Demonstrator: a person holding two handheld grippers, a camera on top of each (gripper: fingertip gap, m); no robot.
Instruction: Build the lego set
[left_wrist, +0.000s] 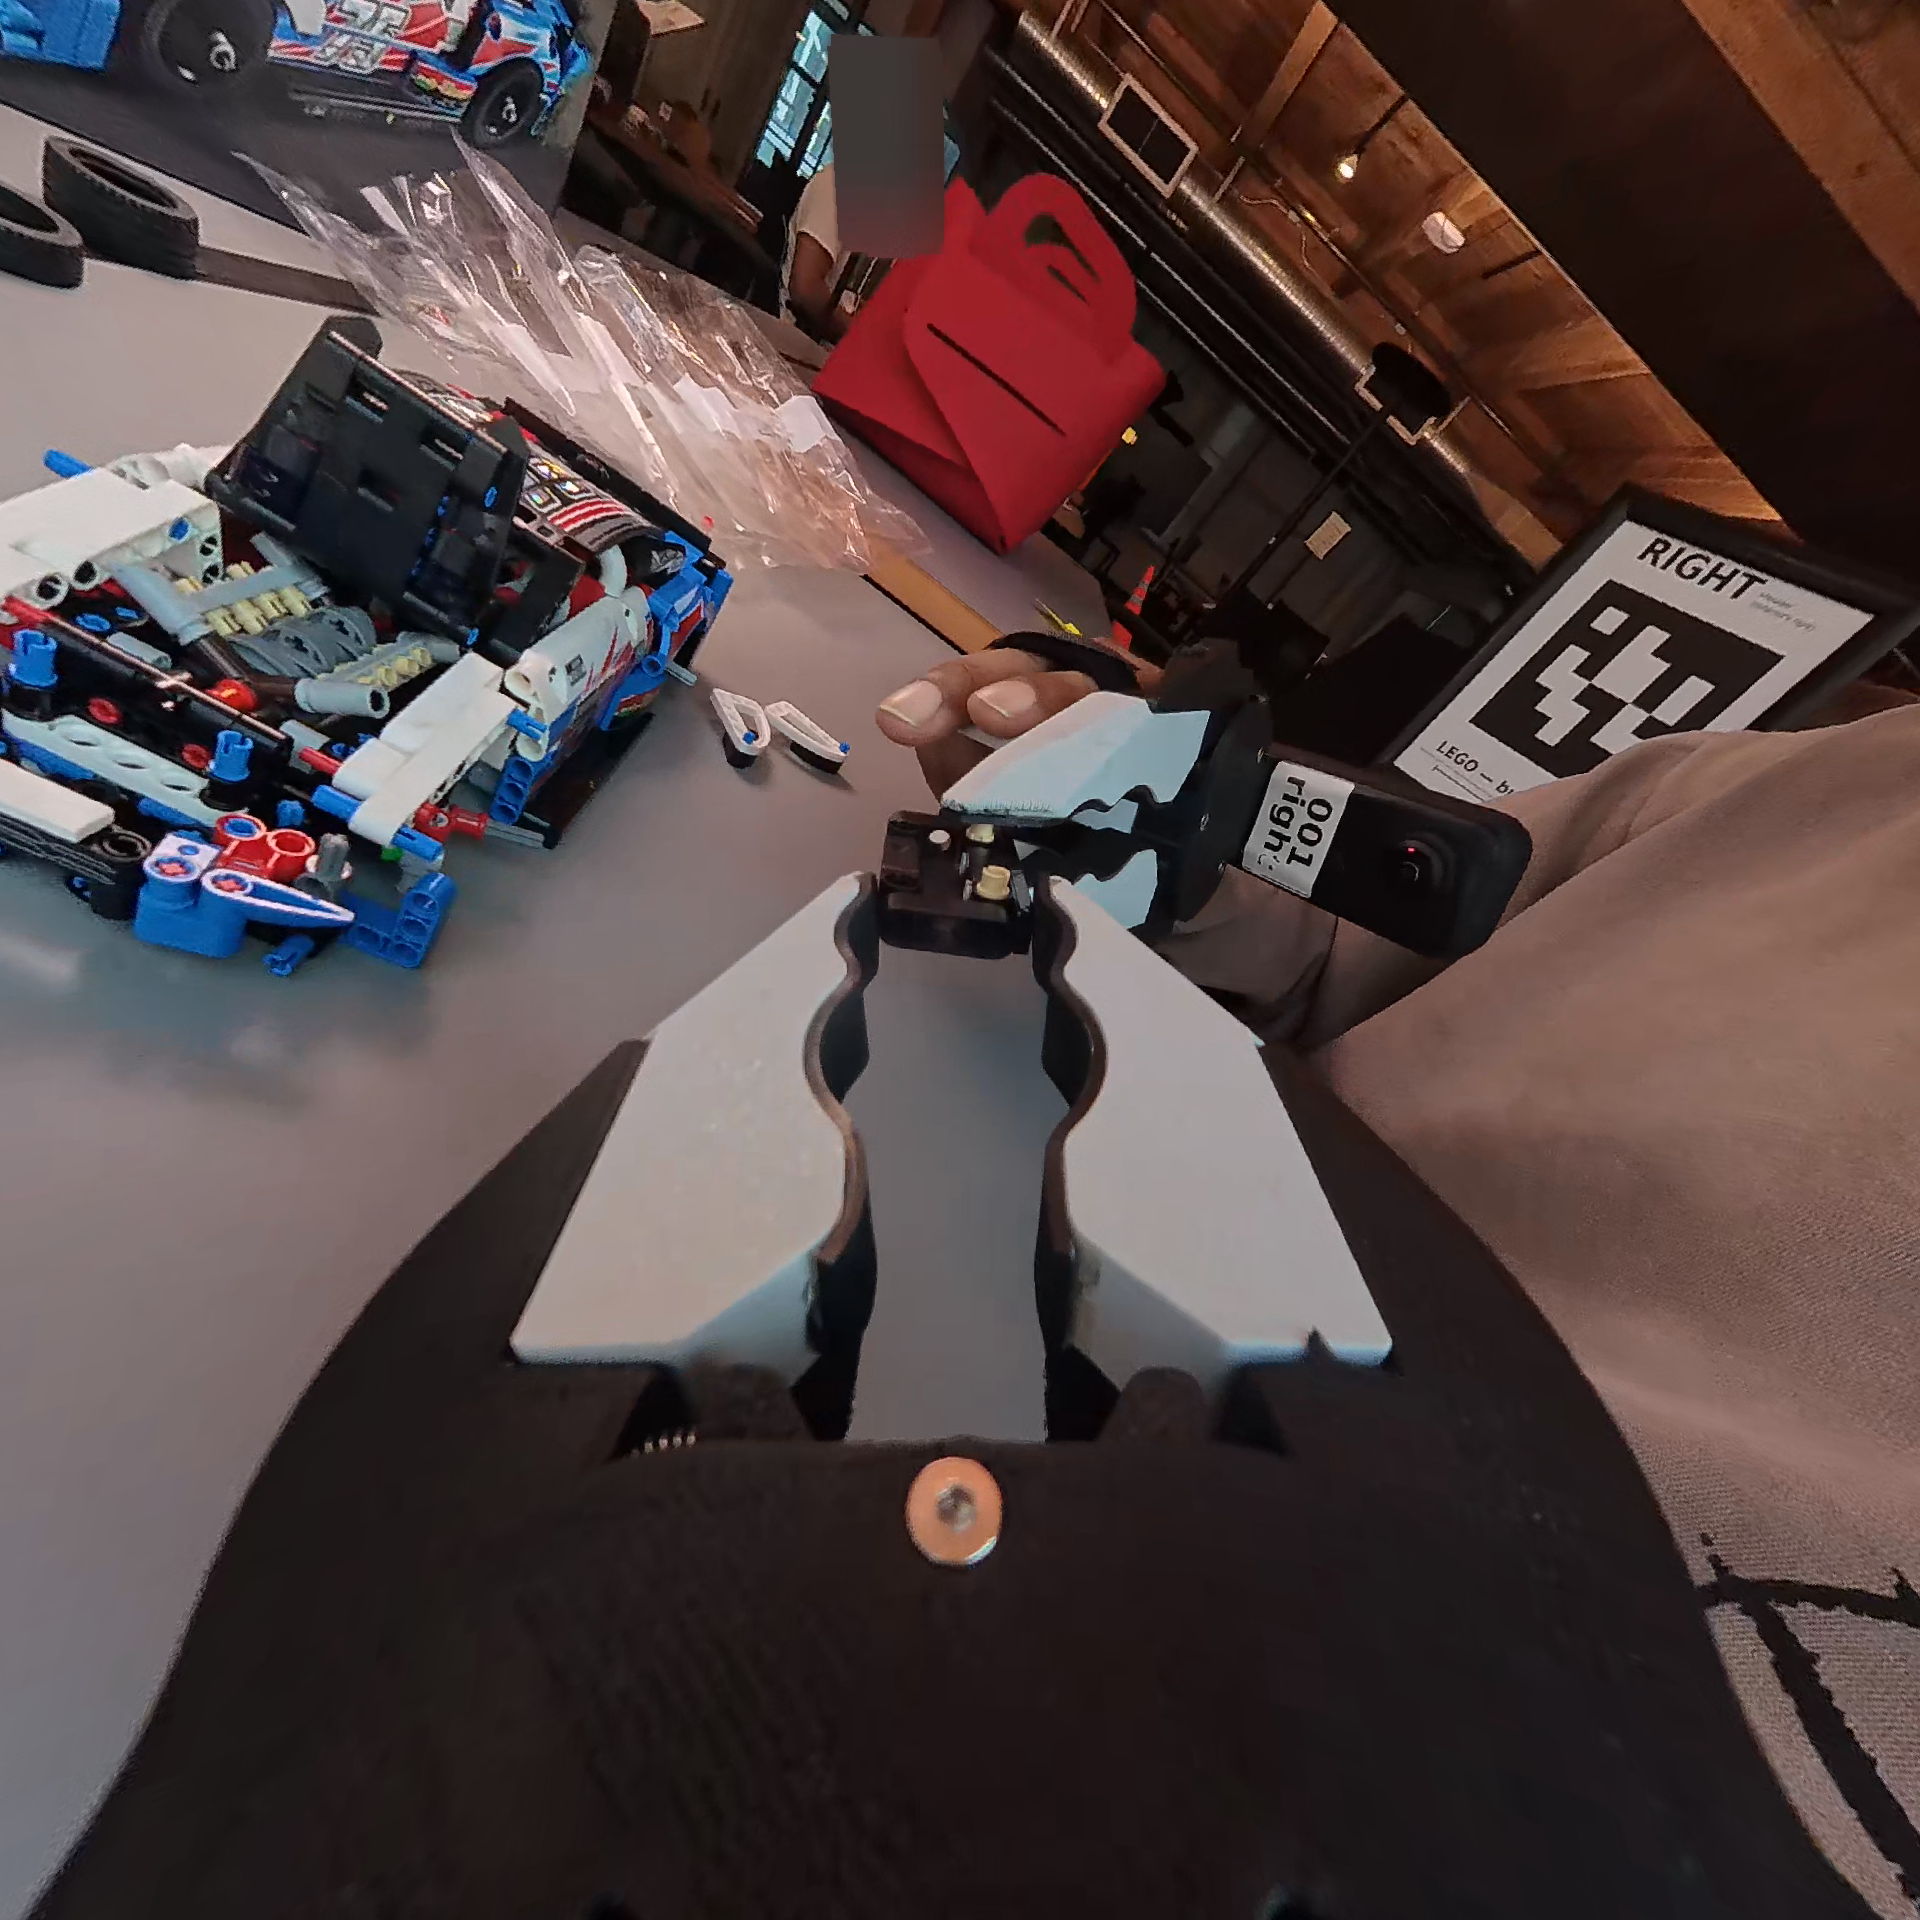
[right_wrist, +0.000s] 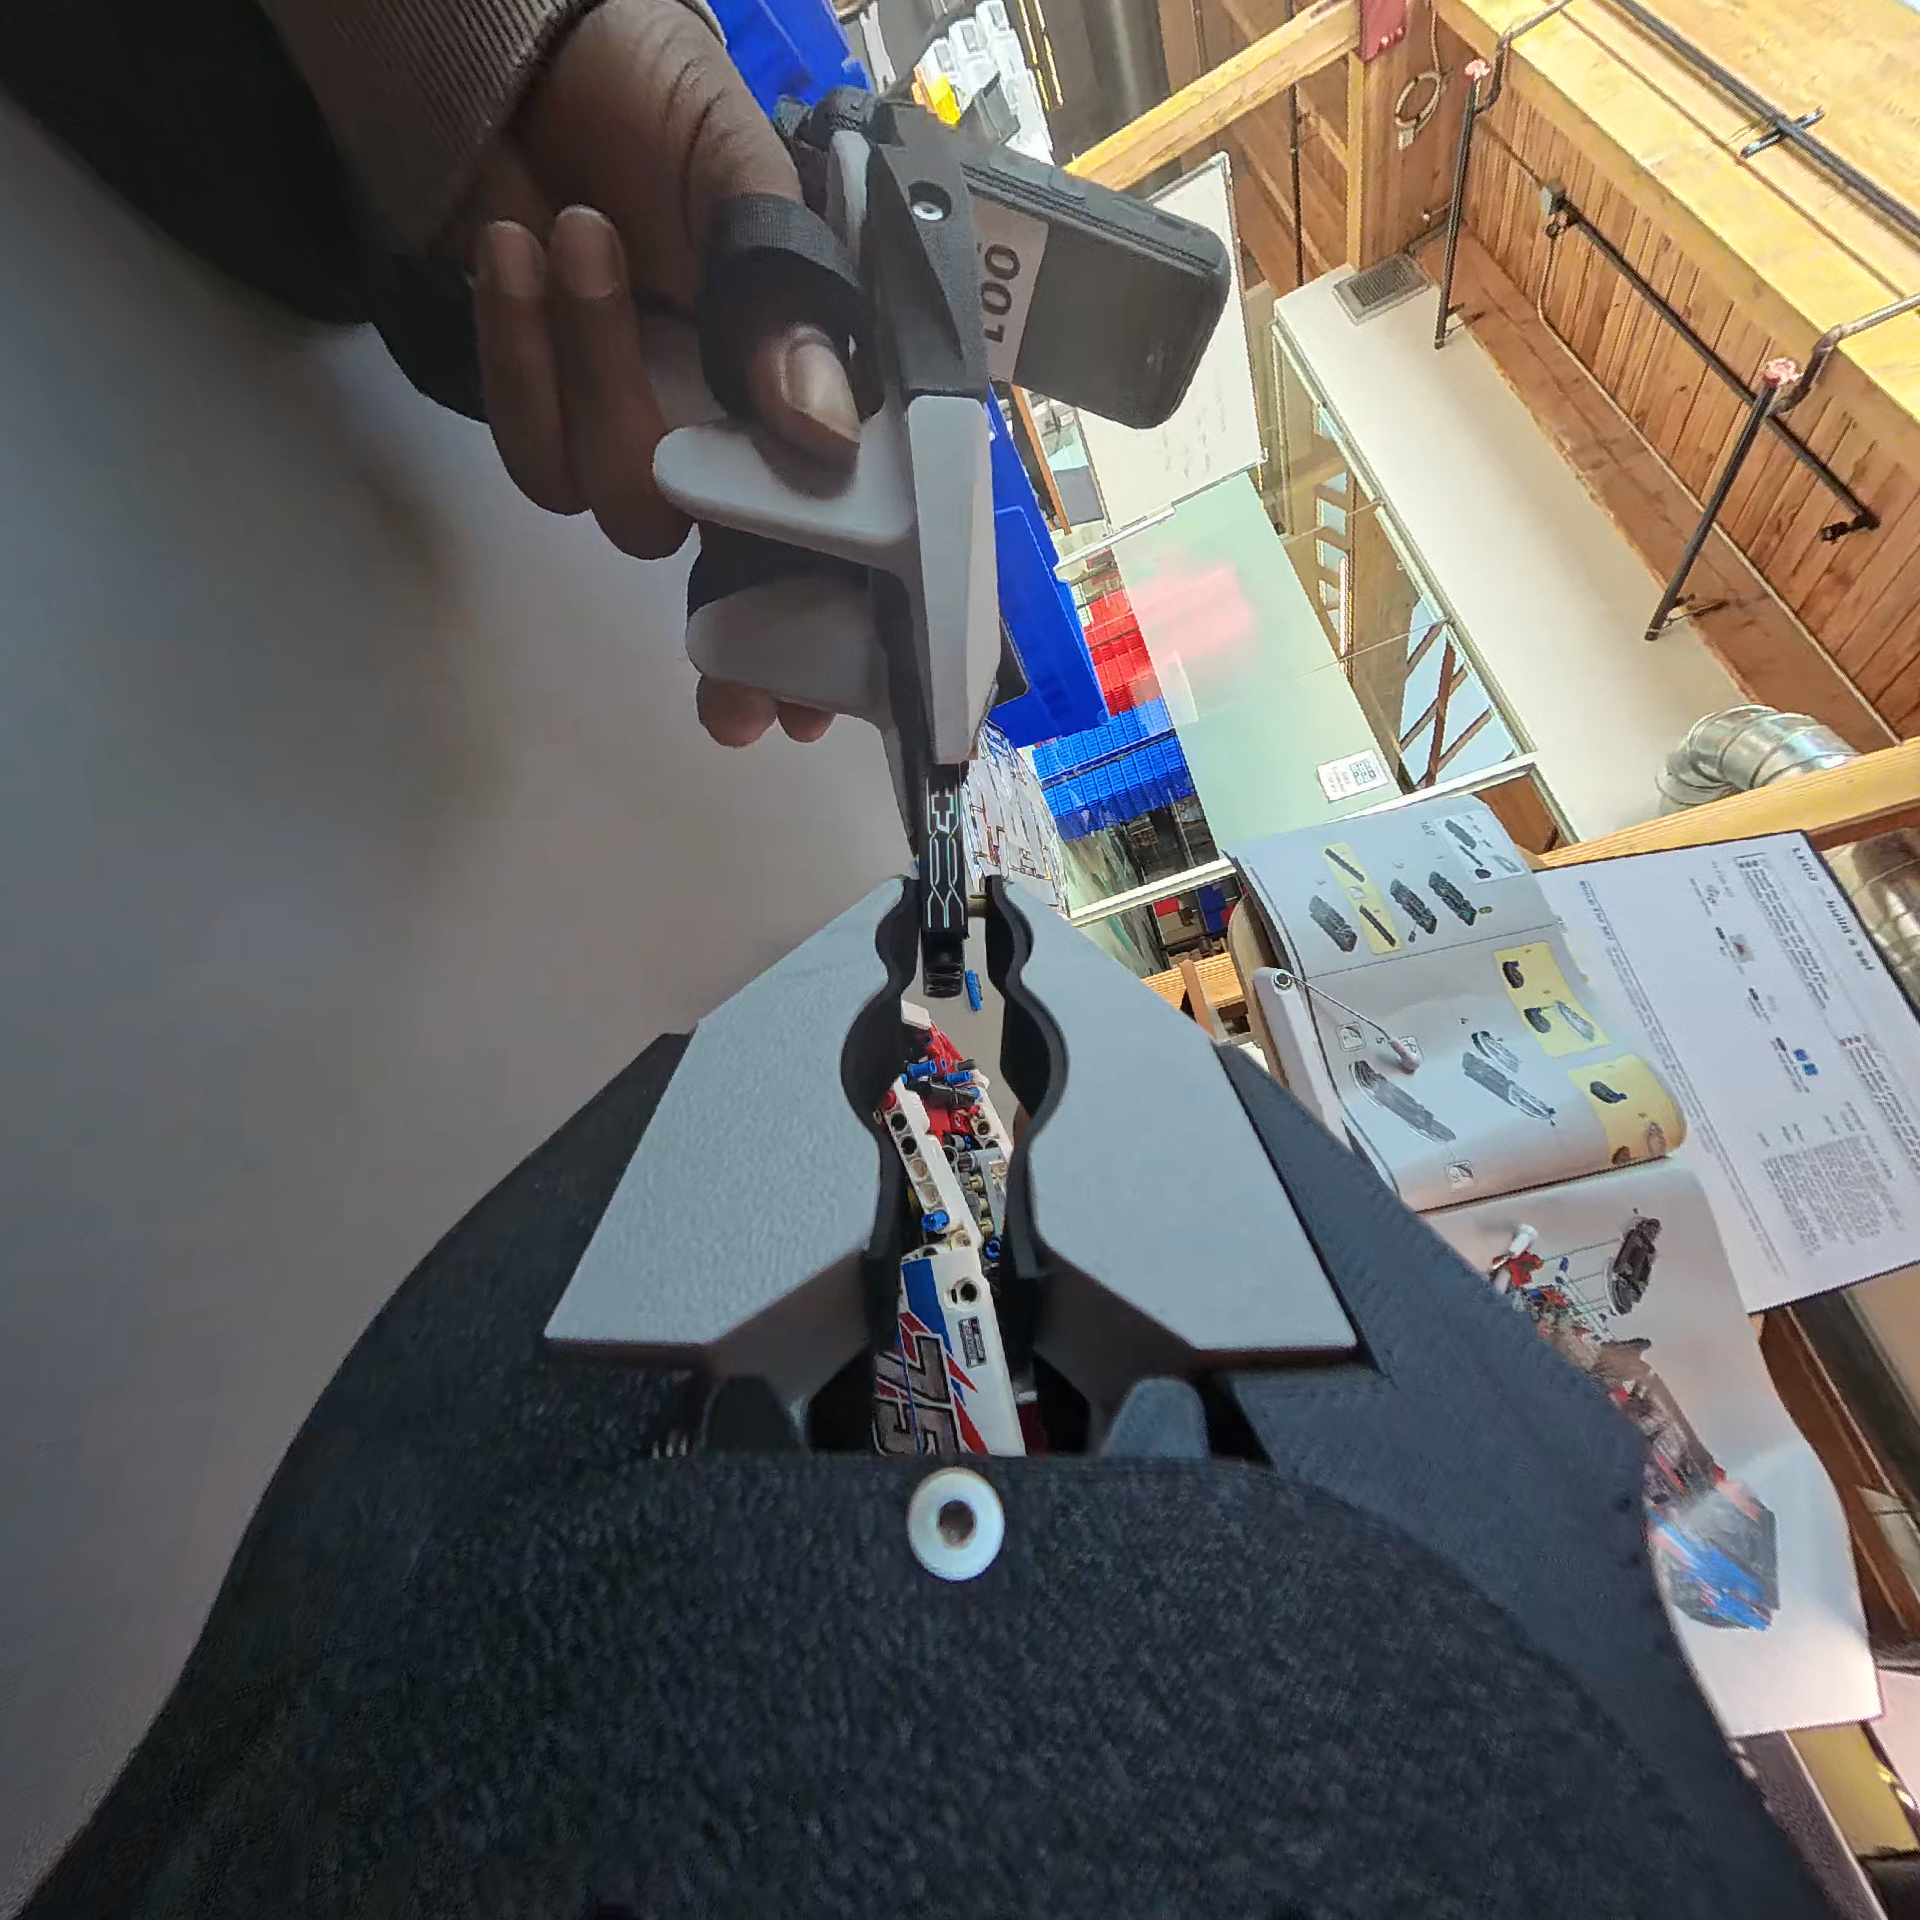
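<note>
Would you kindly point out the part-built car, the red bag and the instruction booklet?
part-built car (left_wrist: 343, 665), left wrist view, on its middle.
red bag (left_wrist: 997, 364), left wrist view, on its front face.
instruction booklet (right_wrist: 1455, 997), right wrist view, on the open page.

Tyres (left_wrist: 73, 213) cut off at edge

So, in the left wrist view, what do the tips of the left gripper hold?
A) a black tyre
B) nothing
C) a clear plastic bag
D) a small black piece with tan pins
D: the left gripper tips close on the small black piece with tan pins; the right gripper meets it from the other side.
</note>
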